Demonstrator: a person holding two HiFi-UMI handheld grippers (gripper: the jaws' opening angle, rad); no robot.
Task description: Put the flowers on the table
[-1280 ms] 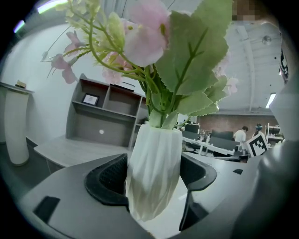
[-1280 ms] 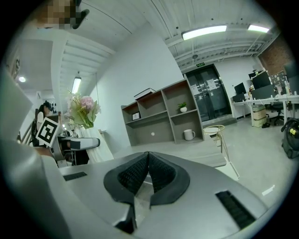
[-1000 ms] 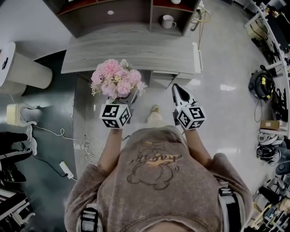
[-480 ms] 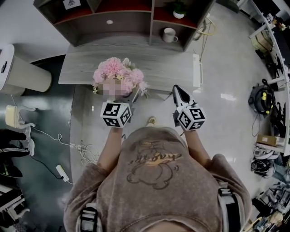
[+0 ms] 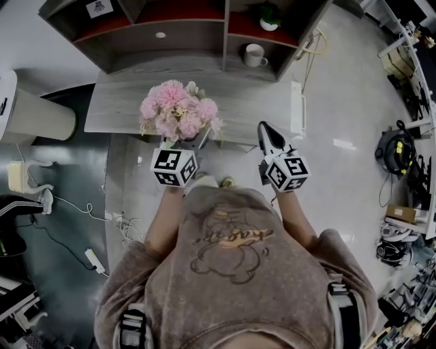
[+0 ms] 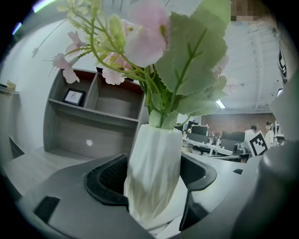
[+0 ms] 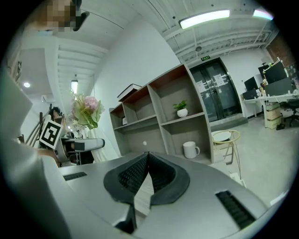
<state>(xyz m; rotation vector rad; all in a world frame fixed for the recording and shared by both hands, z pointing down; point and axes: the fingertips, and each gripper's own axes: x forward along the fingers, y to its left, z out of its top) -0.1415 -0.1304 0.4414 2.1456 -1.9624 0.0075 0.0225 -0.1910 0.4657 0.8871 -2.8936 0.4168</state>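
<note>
A bunch of pink flowers (image 5: 178, 114) stands in a white ribbed vase (image 6: 154, 170). My left gripper (image 5: 191, 144) is shut on that vase and holds it upright over the near edge of the grey wooden table (image 5: 252, 102). In the left gripper view the vase fills the gap between the two dark pads (image 6: 107, 179), with green leaves (image 6: 196, 70) above. My right gripper (image 5: 267, 133) hangs to the right of the flowers at the table's front edge, its jaws closed together with nothing in them. The bouquet (image 7: 86, 111) shows at the left in the right gripper view.
A shelf unit (image 5: 191, 31) stands behind the table, holding a white mug (image 5: 255, 54), a small potted plant (image 5: 270, 15) and a framed picture (image 5: 99, 8). A white bin (image 5: 30, 112) sits to the left. Cables (image 5: 129, 225) lie on the floor.
I have stepped closer to the table. The flowers in my left gripper moved forward, from in front of the table to over its near edge. The right gripper moved along with it.
</note>
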